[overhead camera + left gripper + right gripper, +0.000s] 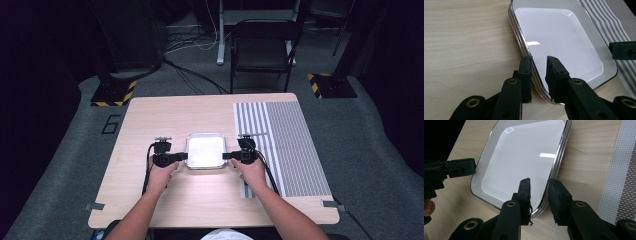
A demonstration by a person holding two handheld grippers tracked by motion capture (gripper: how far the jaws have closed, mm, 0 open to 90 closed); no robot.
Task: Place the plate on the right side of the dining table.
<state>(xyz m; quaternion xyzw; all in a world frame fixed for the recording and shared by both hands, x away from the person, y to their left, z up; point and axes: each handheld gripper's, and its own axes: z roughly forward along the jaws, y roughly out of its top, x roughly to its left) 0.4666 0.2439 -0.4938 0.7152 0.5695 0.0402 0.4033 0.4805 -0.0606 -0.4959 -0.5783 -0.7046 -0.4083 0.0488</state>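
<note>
Your white tray (205, 150) sits flat on the counter (150, 120), near the middle and toward your side, with the striped mat (295, 145) just beside it on the right. It looks like a stack of trays: both claw views show several chrome-edged rims layered one on another. Your left claw (184, 156) comes in level from the tray's left edge; in the left claw view (539, 75) its two jaws straddle the rim, one outside against the stacked edges, one inside over the white floor, clenched on that rim. Your right claw (226, 156) mirrors it at the tray's right edge; in the right claw view (539, 197) one jaw lies inside the tray and the other outside over the wood. There the inner jaw meets the rim, but a sliver of gap shows by the outer jaw, so you cannot tell for certain that it pinches. Each claw faces the other across the tray, and the opposite claw's tip shows at the far rim in each claw view.
</note>
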